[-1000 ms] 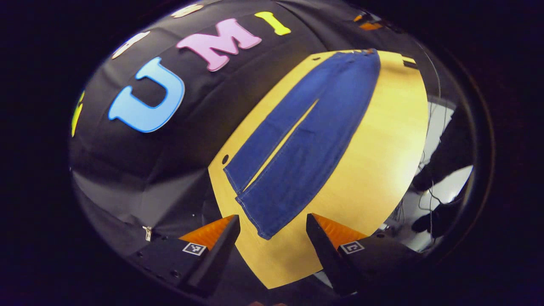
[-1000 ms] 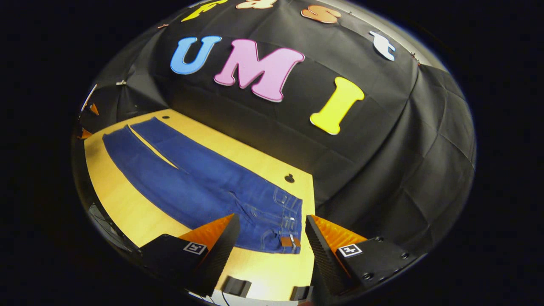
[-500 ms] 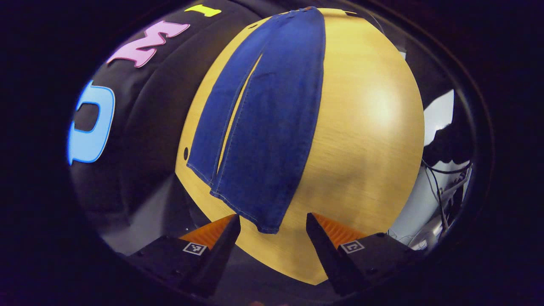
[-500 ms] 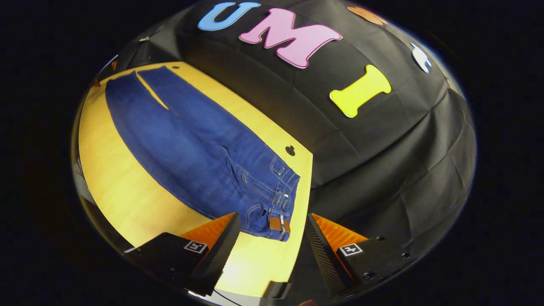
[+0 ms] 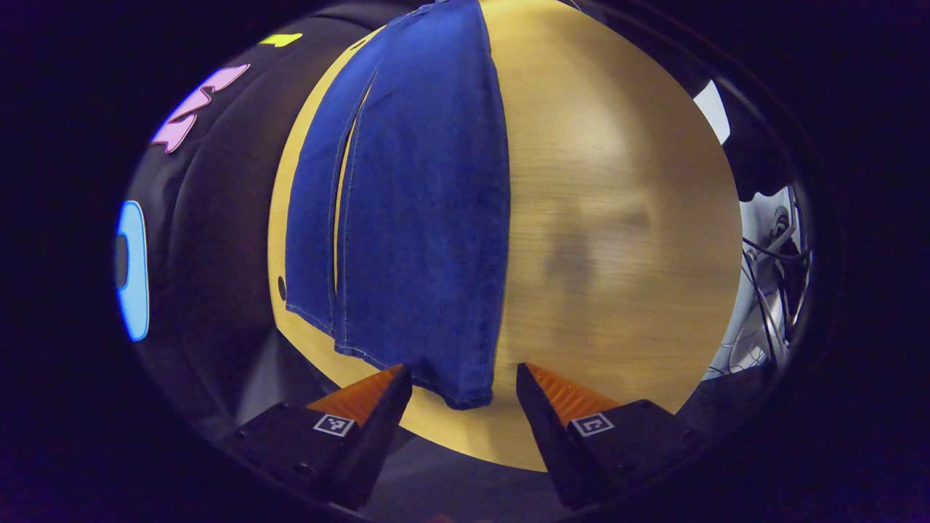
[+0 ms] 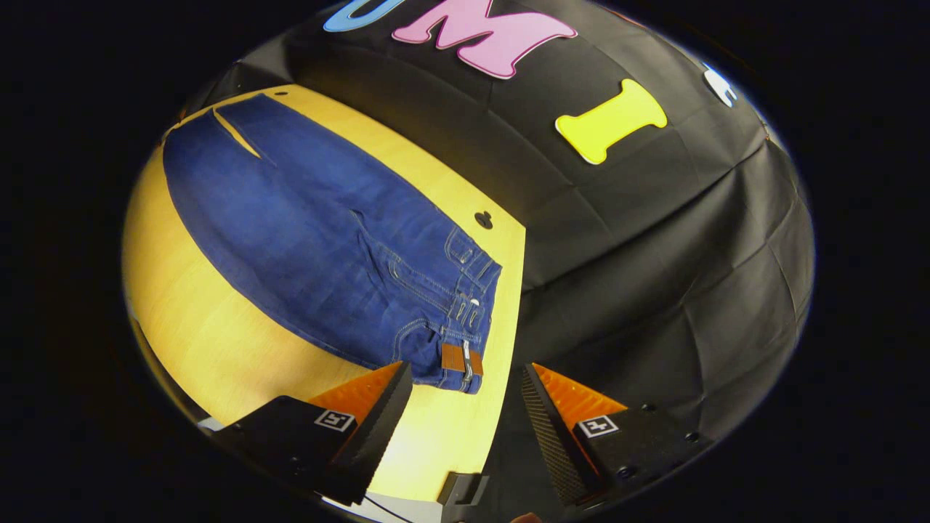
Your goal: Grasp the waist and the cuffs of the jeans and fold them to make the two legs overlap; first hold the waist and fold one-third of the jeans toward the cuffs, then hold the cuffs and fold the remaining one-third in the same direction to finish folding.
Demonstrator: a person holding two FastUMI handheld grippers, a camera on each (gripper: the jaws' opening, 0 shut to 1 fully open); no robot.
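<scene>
1. Both grippers have dropped in closer over the last second, so the jeans (image 5: 407, 203) look bigger in both views. They're spread flat on the wooden table (image 5: 617, 218), legs side by side with a thin strip of table showing between them, nothing folded yet

2. The left gripper (image 5: 463, 378) now has the corner of the near cuff (image 5: 465, 396) lined up right between its fingers. Jaws released and spread wide, holding nothing

3. The right gripper (image 6: 465, 378) has closed in on the waist (image 6: 472, 319) end, and the brown leather patch (image 6: 461, 358) sits just beyond its fingertips. Also wide open and empty

4. My read: it's still the approach for the first fold, laying one leg over the other. Grabs look close but not made

5. Material: dark blue denim, looks stiff and heavy, pale stitching along hems and pockets, belt loops at the waist. Table is smooth light wood grain with a bit of glare
</scene>
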